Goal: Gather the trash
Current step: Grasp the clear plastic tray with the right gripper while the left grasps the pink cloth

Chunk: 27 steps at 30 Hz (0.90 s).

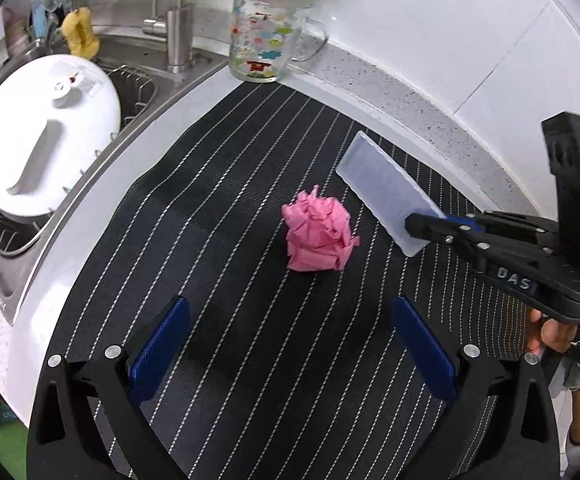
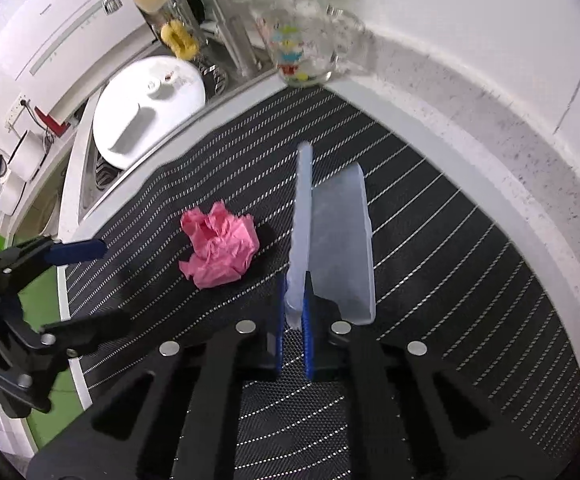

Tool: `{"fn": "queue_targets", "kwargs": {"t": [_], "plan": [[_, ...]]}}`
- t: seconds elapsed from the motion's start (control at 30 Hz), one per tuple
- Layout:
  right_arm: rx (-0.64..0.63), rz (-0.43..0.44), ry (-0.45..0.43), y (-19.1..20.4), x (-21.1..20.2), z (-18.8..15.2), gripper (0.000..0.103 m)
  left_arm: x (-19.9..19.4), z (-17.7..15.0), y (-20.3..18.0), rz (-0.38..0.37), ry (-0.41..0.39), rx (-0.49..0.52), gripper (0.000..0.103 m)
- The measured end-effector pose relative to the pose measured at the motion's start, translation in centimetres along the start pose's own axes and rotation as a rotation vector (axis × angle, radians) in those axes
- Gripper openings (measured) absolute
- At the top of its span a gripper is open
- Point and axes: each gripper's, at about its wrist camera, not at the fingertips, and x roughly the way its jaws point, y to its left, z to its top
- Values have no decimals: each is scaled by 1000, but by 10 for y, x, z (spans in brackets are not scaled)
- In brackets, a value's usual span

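A crumpled pink paper ball (image 1: 317,236) (image 2: 220,246) lies on the black striped mat (image 1: 226,168) (image 2: 449,264). My left gripper (image 1: 290,308) (image 2: 98,288) is open, its blue pads (image 1: 162,348) spread wide just short of the ball, touching nothing. A shallow translucent plastic tray (image 1: 385,188) (image 2: 341,240) rests to the right of the ball. My right gripper (image 1: 417,226) (image 2: 294,284) is shut on the tray's near-left wall, which stands upright between the blue pads.
A printed glass mug (image 1: 262,40) (image 2: 301,56) stands at the mat's far edge by the white wall. Left of the mat is a steel sink with a faucet (image 1: 180,32), a yellow sponge (image 1: 80,34) and a big white lid (image 1: 46,132) (image 2: 146,108) on a rack.
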Motion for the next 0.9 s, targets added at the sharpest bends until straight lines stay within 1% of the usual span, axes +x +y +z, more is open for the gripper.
{"fn": "queue_targets", "kwargs": {"t": [0.23, 0.47, 0.53, 0.57, 0.6, 0.63, 0.7, 0.77, 0.9], "plan": [[13, -34, -38, -9, -26, 3, 7, 19, 15, -15, -10, 9, 49, 97], [31, -46, -79, -23, -40, 8, 6, 46, 31, -22, 20, 16, 93, 96], [32, -44, -88, -24, -43, 8, 6, 51, 33, -23, 27, 22, 103, 77], [31, -43, -92, -25, -44, 9, 6, 55, 35, -22, 31, 34, 103, 65], [32, -41, -94, -26, -44, 8, 6, 59, 36, -21, 33, 43, 104, 54], [33, -39, -96, -26, -44, 8, 6, 61, 36, -21, 32, 51, 105, 48], [32, -36, -99, -26, -44, 9, 6, 65, 36, -20, 33, 59, 111, 41], [30, -34, -103, -25, -45, 10, 6, 65, 35, -19, 29, 64, 112, 38], [21, -30, -112, -21, -49, 7, 6, 58, 34, -17, 25, 54, 108, 37]]}}
